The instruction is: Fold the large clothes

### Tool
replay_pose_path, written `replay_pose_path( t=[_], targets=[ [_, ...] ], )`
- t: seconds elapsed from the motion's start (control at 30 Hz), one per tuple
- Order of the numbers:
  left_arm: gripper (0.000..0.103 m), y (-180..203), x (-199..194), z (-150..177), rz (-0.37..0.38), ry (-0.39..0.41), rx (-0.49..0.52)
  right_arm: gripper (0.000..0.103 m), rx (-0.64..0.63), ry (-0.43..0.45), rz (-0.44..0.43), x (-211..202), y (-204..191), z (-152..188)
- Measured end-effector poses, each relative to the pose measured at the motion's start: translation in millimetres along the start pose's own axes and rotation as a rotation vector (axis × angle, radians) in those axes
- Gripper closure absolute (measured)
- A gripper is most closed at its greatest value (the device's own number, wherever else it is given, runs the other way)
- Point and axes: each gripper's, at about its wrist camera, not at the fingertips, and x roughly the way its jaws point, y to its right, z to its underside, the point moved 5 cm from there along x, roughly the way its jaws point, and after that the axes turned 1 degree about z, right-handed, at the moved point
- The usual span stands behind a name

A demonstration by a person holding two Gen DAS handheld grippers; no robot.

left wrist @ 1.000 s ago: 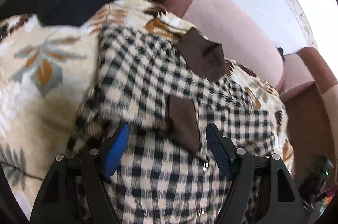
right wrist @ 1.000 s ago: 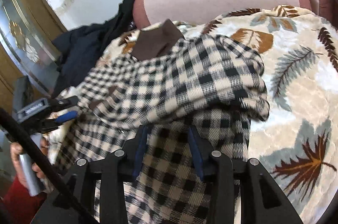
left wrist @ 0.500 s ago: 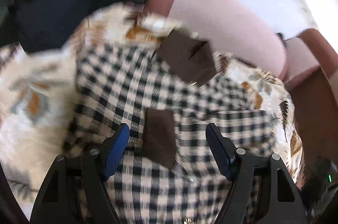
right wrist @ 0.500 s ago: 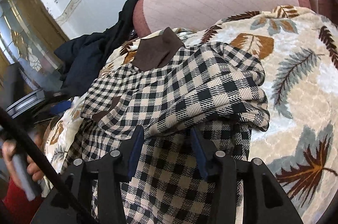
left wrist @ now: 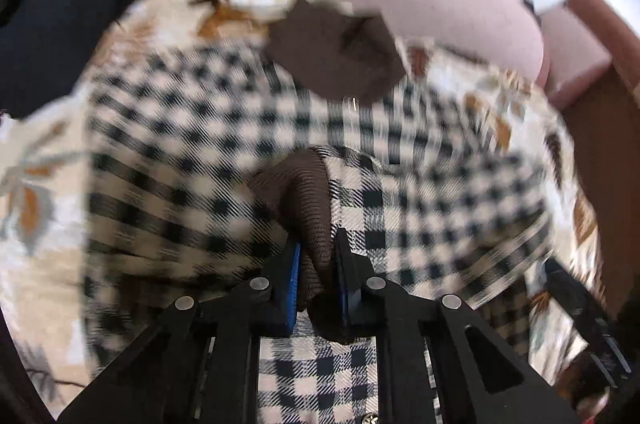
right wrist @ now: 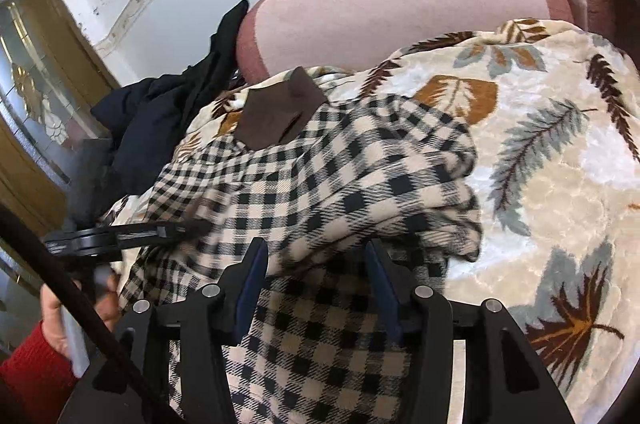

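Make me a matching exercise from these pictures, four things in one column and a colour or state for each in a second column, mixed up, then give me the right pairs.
Things
1. left gripper
2. right gripper
3. checked shirt
4. blanket

Colours or states
A. cream, printed with leaves and feathers
B. pads apart, not pinching the cloth between them
C. closed on a brown corduroy patch
D. black and beige squares with a brown collar

Pairs: 1-C, 2-B, 3-D, 4-A
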Motion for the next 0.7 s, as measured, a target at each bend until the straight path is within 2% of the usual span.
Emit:
replay_pose_path(
  t=[0.13, 0.23, 0.33, 0.4, 0.5, 0.6, 0.7],
  targets=[
    [0.089, -34.8, -42.6, -28.3, -0.075, 0.114, -0.032, 0.048, 0.038, 0.019, -0.003, -6.1, 10.0, -4.6],
    [0.089, -75.4, -47.0, -41.3, -0.152, 0.133, -0.094, 0.048, 0.07, 0.013, -0.004, -2.7, 16.5, -5.2],
    [0.088, -106.0, -32.5, -41.7, -0.224, 0.123, -0.116, 0.048, 0.072, 0.003, 0.016, 4.8, 19.5, -4.0],
    [0.088, -119.6, -15.2, -36.0, -0.235, 0.077, -0.129, 0.048, 0.062, 0.011, 0.032, 8.8, 19.0, -5.9],
    [0.084, -126.4, 2.5, -27.5, -0.233, 0.053, -0.162, 0.048, 0.031, 0.037, 0.058, 12.8, 15.3, -10.9],
    [0.08, -129.6, -3.3, -20.8, -0.181, 0.081, -0.212, 0.048, -0.001, 0.04, 0.076, 18.1, 10.5, -10.7],
    [0.066, -134.8, -27.0, -17.5, -0.179, 0.123, -0.214, 0.048, -0.029, 0.036, 0.089, 21.0, 6.1, -8.3]
  ],
)
